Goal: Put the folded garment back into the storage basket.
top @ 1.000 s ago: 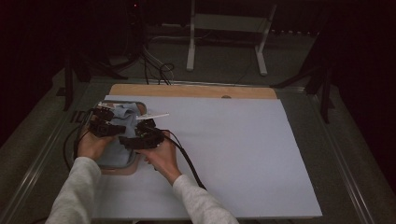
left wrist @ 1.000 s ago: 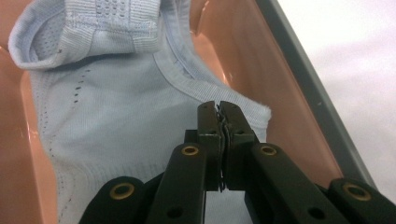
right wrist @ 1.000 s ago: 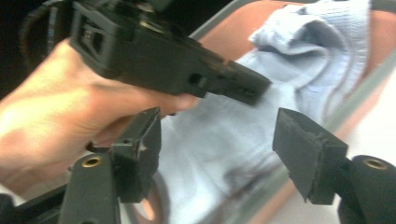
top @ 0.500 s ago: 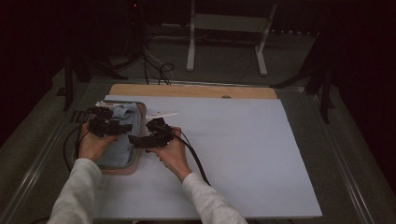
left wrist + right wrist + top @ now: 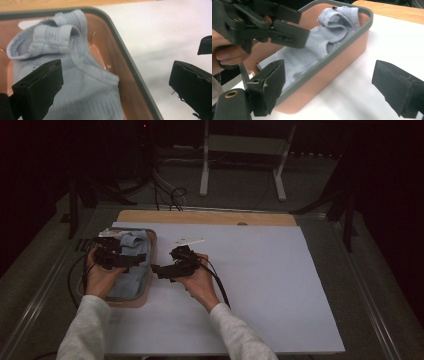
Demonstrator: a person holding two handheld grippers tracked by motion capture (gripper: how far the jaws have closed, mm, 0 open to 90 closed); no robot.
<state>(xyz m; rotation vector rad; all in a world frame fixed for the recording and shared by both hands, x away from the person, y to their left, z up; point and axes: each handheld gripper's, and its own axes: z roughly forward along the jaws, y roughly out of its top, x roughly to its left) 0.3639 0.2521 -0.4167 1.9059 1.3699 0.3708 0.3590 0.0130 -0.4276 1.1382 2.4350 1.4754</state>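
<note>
Ribbed pale-blue sock (image 5: 82,85) – crumpled in rounded, grey-rimmed terracotta tray (image 5: 130,67).

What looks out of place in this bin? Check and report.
Little stands out. The pale blue garment lies bunched inside the tray, its top end folded over rather than flat. Nothing hangs over the rim. Both the left gripper and right gripper are open, holding nothing.

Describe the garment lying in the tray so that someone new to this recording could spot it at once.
Start at the white sheet covering the table, then go to its left edge, where a salmon tray with a grey rim sits. Inside lies the pale blue knitted garment, folded, with ribbed hems; it is the one soft cloth item there.
</note>
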